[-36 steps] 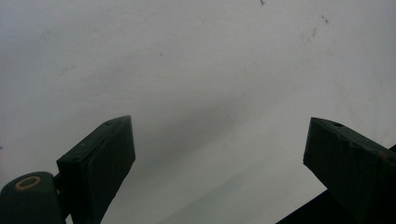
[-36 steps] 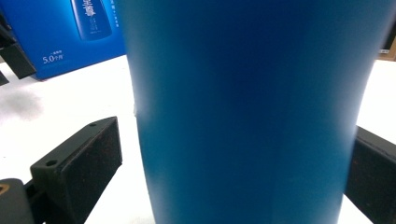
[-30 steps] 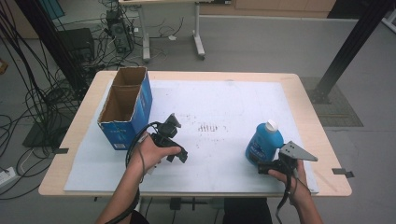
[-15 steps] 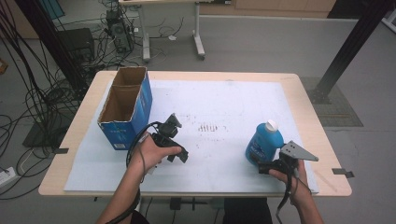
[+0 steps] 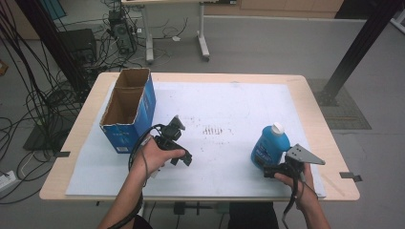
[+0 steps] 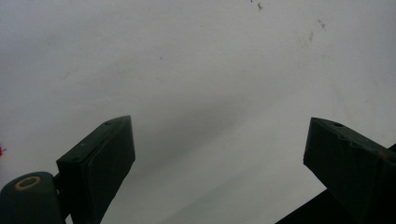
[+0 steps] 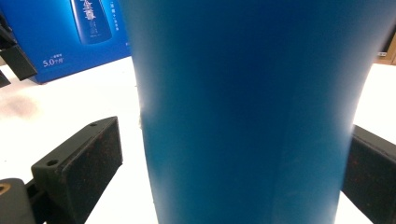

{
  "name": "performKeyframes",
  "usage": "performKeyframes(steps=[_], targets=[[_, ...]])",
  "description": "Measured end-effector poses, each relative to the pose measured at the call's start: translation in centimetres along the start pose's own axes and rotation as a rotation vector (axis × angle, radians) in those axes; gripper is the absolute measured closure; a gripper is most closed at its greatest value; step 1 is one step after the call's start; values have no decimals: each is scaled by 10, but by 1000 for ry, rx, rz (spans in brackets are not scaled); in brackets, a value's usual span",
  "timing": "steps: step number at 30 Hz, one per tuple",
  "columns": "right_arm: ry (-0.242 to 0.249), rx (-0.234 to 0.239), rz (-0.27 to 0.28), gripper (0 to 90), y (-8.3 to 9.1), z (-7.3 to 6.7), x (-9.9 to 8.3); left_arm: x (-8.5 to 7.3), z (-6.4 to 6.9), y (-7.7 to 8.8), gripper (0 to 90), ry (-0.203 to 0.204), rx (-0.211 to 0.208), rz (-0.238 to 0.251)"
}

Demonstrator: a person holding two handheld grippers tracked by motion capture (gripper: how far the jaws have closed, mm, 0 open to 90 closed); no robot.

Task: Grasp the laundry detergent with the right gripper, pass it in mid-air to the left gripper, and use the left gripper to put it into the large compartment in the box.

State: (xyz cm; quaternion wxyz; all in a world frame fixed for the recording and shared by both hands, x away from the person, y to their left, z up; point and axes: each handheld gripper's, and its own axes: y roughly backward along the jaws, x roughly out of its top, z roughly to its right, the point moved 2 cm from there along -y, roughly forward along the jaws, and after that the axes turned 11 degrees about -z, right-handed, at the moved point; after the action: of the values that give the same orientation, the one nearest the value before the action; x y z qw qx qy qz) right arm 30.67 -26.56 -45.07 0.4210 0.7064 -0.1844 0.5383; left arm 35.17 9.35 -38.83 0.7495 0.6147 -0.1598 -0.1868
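A blue bottle (image 5: 268, 147) with a white cap stands upright on the white sheet (image 5: 229, 102) at the front right. My right gripper (image 5: 271, 169) is right behind it, near the table's front edge. In the right gripper view the bottle's blue body (image 7: 243, 107) sits between the two black jaws of the right gripper (image 7: 233, 158), which is open; a thin gap shows at the left jaw. My left gripper (image 5: 180, 143) is held over the sheet at the front left, beside the box. It (image 6: 219, 140) is open, with only white sheet between its fingers.
An open blue cardboard box (image 5: 126, 107) stands at the table's left side, and its printed side (image 7: 79, 32) shows beyond the bottle. Faint dark marks (image 5: 212, 130) dot the sheet's middle. Cables (image 5: 43, 100) lie on the floor to the left, and a black post (image 5: 353, 52) rises at the right.
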Motion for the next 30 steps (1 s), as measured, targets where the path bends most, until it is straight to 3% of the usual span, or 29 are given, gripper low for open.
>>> performKeyframes(steps=[30], targets=[[1, -2, 2, 18, 2, 1, 0, 2, 2, 1, 93, -1, -1, 7]])
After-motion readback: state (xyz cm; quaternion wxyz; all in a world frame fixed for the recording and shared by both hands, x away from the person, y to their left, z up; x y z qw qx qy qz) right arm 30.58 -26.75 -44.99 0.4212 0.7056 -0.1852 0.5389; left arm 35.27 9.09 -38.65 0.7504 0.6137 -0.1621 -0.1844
